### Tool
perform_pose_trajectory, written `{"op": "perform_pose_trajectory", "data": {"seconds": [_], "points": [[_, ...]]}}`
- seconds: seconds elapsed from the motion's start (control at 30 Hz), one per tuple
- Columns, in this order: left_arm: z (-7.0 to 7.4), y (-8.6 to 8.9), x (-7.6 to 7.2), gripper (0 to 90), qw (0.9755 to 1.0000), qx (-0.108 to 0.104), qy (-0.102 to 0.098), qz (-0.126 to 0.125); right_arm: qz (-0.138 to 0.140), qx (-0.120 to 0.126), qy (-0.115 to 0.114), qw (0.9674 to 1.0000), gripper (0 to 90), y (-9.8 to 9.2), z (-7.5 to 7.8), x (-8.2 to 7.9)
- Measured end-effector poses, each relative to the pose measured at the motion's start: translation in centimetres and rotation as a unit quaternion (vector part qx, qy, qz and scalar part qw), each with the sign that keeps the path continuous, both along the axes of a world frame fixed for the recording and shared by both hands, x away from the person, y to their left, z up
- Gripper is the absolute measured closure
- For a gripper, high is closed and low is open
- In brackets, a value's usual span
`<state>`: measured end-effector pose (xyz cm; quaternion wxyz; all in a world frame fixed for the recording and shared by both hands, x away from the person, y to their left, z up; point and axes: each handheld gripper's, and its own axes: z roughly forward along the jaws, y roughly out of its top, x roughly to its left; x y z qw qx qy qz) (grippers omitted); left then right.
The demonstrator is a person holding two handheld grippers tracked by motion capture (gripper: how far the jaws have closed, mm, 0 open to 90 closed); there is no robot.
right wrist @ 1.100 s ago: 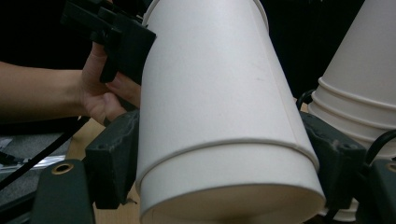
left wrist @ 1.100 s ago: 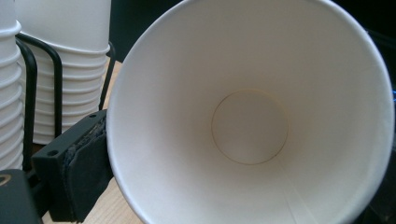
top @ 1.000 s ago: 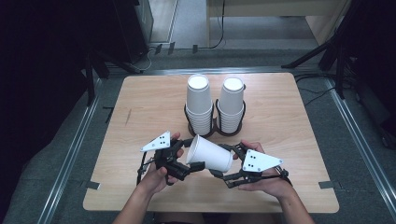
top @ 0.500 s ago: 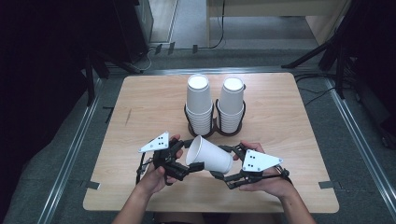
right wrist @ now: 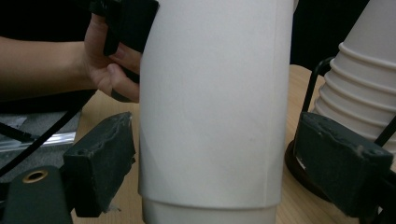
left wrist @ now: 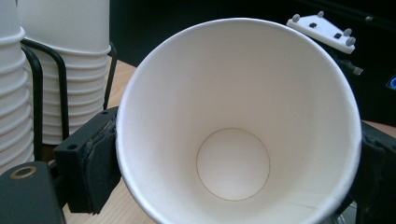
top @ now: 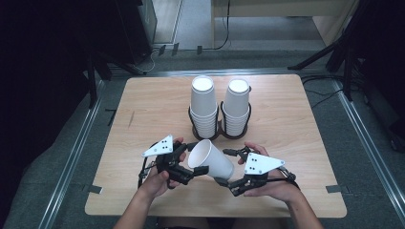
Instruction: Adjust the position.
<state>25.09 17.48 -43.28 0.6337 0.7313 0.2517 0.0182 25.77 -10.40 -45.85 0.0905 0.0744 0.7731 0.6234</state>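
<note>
A white paper cup (top: 212, 160) lies tilted between my two grippers, low over the front of the wooden table (top: 296, 143), its mouth toward the left hand. My left gripper (top: 196, 158) is shut on the cup's rim, and in the left gripper view both pads (left wrist: 95, 168) press the wall of the cup (left wrist: 233, 116). My right gripper (top: 223, 167) straddles the cup's base end. Its jaws have just been opening. In the right gripper view the cup (right wrist: 215, 107) stands between them with the pads (right wrist: 100, 163) clear of its sides.
Two tall stacks of white cups (top: 203, 102) (top: 236, 105) stand upside down in a black wire holder (top: 219, 131) just behind the grippers. Black stands and cables line the floor around the table.
The right gripper's jaws have spread apart around the cup's base. Both hands and the cup have stayed in place.
</note>
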Motion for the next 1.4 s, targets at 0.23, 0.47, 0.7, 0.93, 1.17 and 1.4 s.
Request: {"op": "perform_pose_trajectory", "data": {"seconds": [0.23,0.47,0.7,0.93,1.17,1.4], "points": [[0.1,-0.4,0.0,7.3,0.9993,0.032,-0.01,0.016,-0.014,-0.023,0.011,0.9996,7.9,0.3,0.1,-0.1],[0.4,-0.9,-0.1,7.3,0.997,0.067,-0.011,0.036,-0.043,-0.053,0.009,0.9976,4.8,1.3,0.1,-0.5],[0.7,-1.7,-0.3,7.3,0.9928,0.107,-0.02,0.05,-0.08,-0.079,-0.009,0.9937,4.1,2.5,0.4,-1.1],[0.8,-2.0,-0.2,7.3,0.9902,0.123,-0.016,0.064,-0.124,-0.102,-0.024,0.9868,6.8,3.9,0.1,-1.5],[0.8,-2.2,-0.1,7.3,0.9884,0.132,-0.007,0.076,-0.162,-0.109,-0.039,0.98,13.9,4.6,-0.2,-1.7],[0.7,-2.2,-0.2,6.0,0.9881,0.132,-0.014,0.077,-0.167,-0.101,-0.04,0.9799,18.9,4.6,-0.6,-1.7]]}}
